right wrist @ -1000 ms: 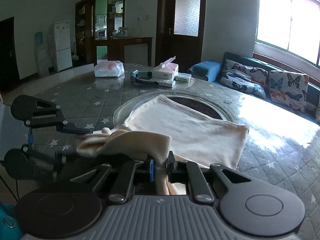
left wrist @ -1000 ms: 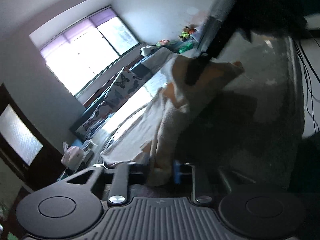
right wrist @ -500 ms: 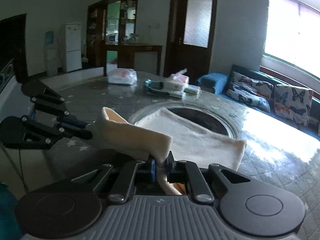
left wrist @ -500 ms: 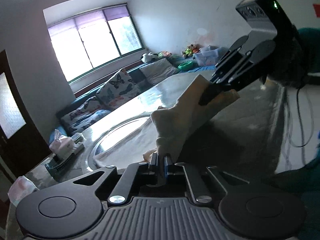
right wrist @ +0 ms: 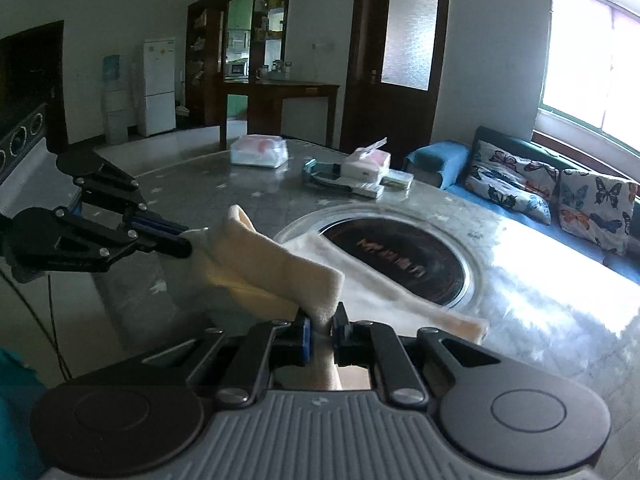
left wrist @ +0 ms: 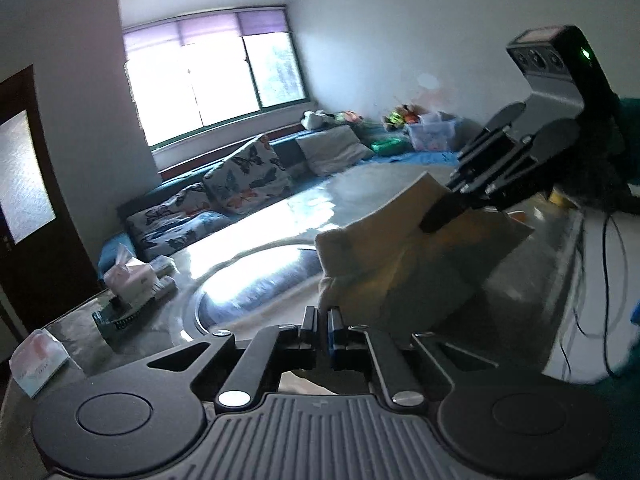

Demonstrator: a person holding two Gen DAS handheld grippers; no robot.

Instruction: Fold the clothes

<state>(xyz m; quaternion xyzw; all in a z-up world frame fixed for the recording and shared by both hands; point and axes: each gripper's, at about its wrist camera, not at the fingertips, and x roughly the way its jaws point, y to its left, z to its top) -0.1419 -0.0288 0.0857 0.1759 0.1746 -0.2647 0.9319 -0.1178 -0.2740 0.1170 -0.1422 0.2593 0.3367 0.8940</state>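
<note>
Now, at the frame's left, the left hand-held gripper (right wrist: 188,242) clamps one end of the cream garment (right wrist: 276,276); bottom centre, the right hand-held gripper (right wrist: 320,326) pinches the other, raised over the worktop (right wrist: 540,304).

White walls (left wrist: 400,32) enclose the room; a wide window (left wrist: 208,76) with a purple blind pours in bright daylight; beneath it runs a blue sofa (left wrist: 120,248) with butterfly cushions (left wrist: 244,180); a dark wooden door (right wrist: 404,56) with a frosted pane stands near a white fridge (right wrist: 160,88); the glossy surface (right wrist: 540,300) reflects the glare.
</note>
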